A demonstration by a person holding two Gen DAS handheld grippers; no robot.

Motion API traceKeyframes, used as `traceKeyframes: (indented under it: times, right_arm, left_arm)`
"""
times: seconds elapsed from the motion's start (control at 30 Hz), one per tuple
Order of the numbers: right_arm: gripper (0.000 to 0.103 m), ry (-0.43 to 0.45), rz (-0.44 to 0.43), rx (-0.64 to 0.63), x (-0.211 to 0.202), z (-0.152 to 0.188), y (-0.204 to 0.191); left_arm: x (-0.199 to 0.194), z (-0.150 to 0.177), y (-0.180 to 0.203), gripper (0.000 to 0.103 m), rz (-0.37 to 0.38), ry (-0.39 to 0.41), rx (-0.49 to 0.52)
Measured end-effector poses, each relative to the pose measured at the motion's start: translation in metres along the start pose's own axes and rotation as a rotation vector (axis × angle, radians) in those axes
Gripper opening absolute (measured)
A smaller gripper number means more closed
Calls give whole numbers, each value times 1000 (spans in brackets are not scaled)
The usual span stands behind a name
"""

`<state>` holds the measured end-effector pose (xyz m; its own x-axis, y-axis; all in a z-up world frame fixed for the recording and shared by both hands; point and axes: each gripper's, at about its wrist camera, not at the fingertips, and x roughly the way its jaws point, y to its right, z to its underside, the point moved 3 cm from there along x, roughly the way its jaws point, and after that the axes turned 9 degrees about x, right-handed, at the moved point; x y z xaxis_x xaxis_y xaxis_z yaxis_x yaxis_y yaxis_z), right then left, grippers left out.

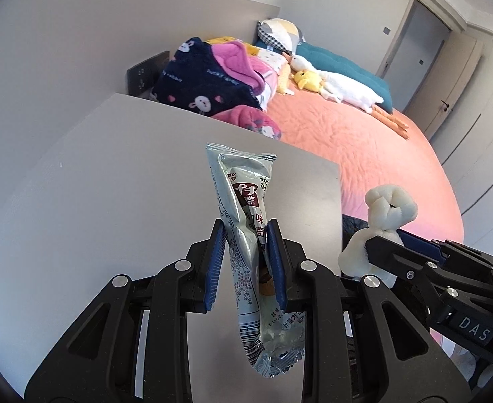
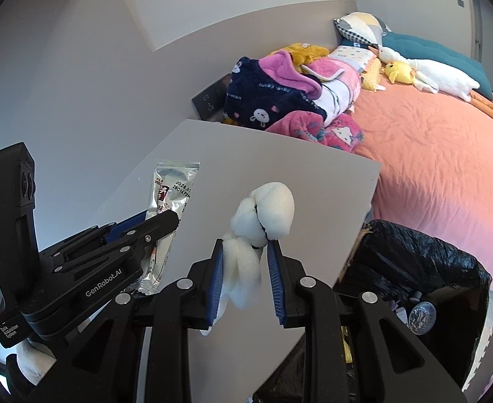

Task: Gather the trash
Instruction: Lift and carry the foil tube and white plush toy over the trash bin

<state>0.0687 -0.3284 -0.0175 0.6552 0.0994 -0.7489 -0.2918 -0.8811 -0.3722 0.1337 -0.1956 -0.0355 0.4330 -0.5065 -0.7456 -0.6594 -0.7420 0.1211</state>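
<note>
Above the grey tabletop [image 1: 95, 184], bare out to its far and right edges; bed [image 1: 363, 147] beyond, black-lined bin [image 2: 414, 255] right. Left gripper [image 1: 246, 231] narrow, clamping silver snack wrapper [image 1: 243, 201]. Right gripper [image 2: 246, 252] narrow, pinching white foam wad [image 2: 266, 208].

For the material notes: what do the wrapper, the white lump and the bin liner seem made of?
Wrapper: glossy metallised plastic film, going by its silvery sheen and creases. White lump: soft foam, probably; matte, puffy, dented where pinched. Bin liner: thin black plastic, shiny and wrinkled.
</note>
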Motion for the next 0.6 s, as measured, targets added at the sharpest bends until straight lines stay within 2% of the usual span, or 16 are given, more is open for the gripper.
traceKeyframes:
  times: [0.6]
  right_arm:
    - [27,83,59,102,-60,14,65]
  left_arm:
    - [4,-10,81,25,101,1,126]
